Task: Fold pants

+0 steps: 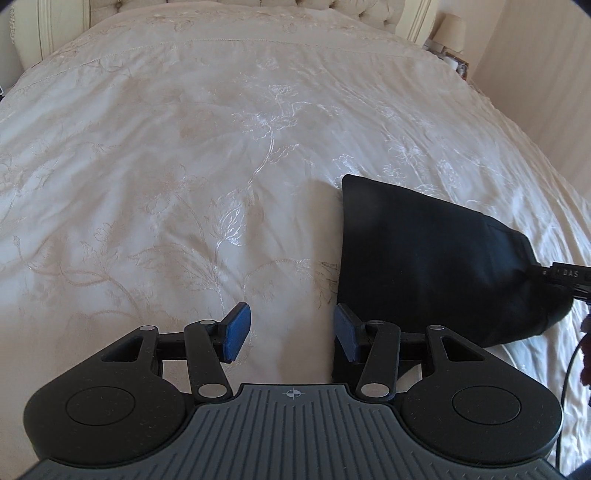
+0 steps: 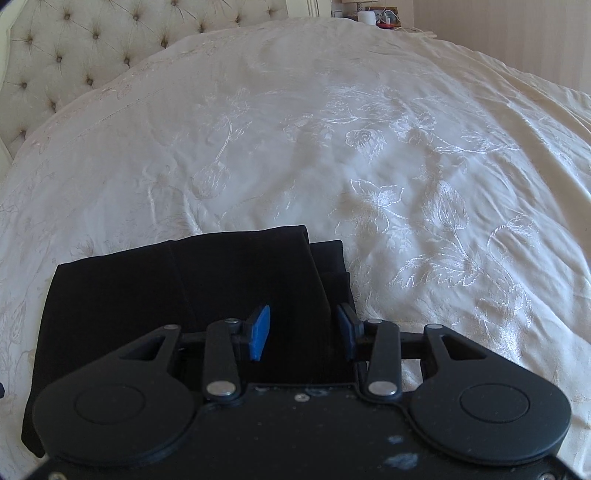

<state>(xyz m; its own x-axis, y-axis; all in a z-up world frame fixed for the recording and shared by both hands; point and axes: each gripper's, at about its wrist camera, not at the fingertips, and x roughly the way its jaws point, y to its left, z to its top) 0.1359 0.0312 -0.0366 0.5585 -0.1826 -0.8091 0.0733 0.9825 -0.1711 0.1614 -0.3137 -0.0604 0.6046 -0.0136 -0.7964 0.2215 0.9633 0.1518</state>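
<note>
The black pants [image 1: 424, 258] lie folded into a compact stack on the cream bedspread. In the left wrist view they sit to the right of my left gripper [image 1: 291, 332], which is open and empty over bare bedspread, its right pad just beside the pants' near left corner. In the right wrist view the pants [image 2: 184, 288] lie below and to the left. My right gripper [image 2: 303, 332] is open, its blue pads [image 2: 260, 330] above the stack's right edge, with nothing held. The right gripper's tip also shows at the right edge of the left wrist view [image 1: 565, 277].
The bed is covered by a cream embroidered bedspread [image 1: 221, 166]. A tufted headboard [image 2: 74, 44] stands at the far end. A nightstand with a lamp [image 1: 450, 33] and small items is by the far right corner. A beige wall [image 1: 546, 92] runs along the right side.
</note>
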